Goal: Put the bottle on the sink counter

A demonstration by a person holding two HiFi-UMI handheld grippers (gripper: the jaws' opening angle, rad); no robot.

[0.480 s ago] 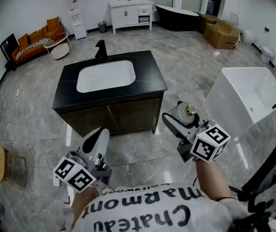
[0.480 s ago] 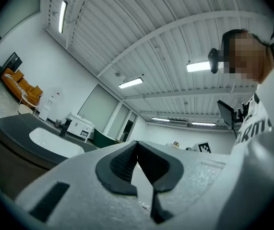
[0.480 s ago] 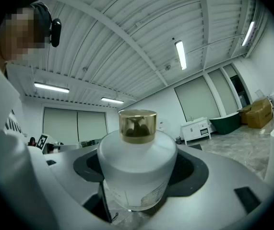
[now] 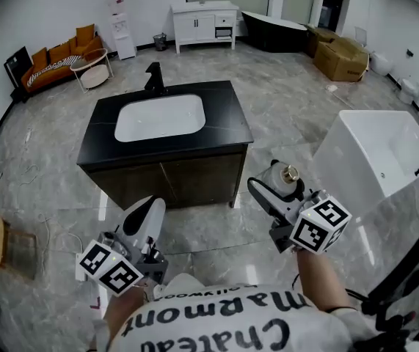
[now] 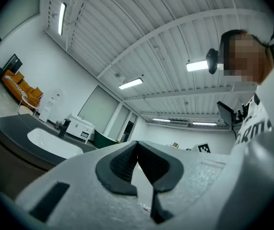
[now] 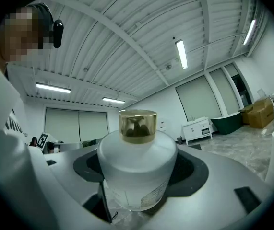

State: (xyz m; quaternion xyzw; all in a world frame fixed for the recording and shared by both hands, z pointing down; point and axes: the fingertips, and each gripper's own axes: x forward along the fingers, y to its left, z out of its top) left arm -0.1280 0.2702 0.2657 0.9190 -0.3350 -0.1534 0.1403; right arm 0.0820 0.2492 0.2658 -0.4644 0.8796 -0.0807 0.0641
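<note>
A frosted white bottle [image 6: 137, 169] with a gold cap [image 4: 290, 172] stands upright between the jaws of my right gripper [image 4: 277, 185], which is shut on it. It hangs over the floor to the right of the vanity. The black sink counter [image 4: 227, 112] with its white basin [image 4: 159, 117] and black tap [image 4: 153, 77] lies ahead and to the left. The same counter shows at the left of the left gripper view, counter [image 5: 12, 128]. My left gripper [image 4: 144, 218] is held low in front of the vanity, shut with nothing in it, its pads [image 5: 125, 164] meeting.
A white freestanding basin [image 4: 374, 152] stands at the right. Behind are a white cabinet [image 4: 203, 24], a dark bathtub [image 4: 279, 31], cardboard boxes [image 4: 341, 56] and an orange sofa [image 4: 55, 61]. The floor is grey marble tile.
The view has shifted slightly. Both grippers have sunk a little in the head view, the right one still carrying the bottle.
</note>
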